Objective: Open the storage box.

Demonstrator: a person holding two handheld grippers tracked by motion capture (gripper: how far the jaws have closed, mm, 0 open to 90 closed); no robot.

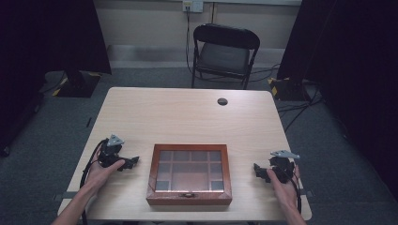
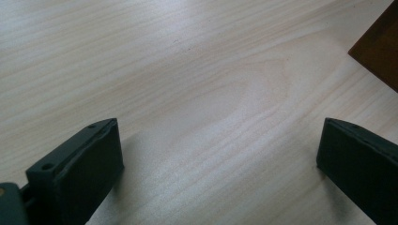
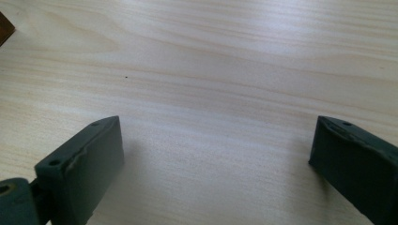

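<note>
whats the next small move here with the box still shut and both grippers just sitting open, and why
Probably bring the right gripper in toward the brown wooden glass-lidded box, aiming at its front metal clasp. The lid lies closed, both grippers rest open and empty on the light wooden table, beside the box.

The table (image 1: 187, 112) has a pale wood-grain top with rounded corners and stands on grey carpet. A round dark grommet (image 1: 222, 101) sits near its far edge, right of centre. A wooden box (image 1: 189, 174) with a glass lid divided into panes lies flat near the near edge, about midway across, its small clasp facing the person. In the left gripper view a brown corner of the box (image 2: 378, 49) shows on the light grain.
</note>
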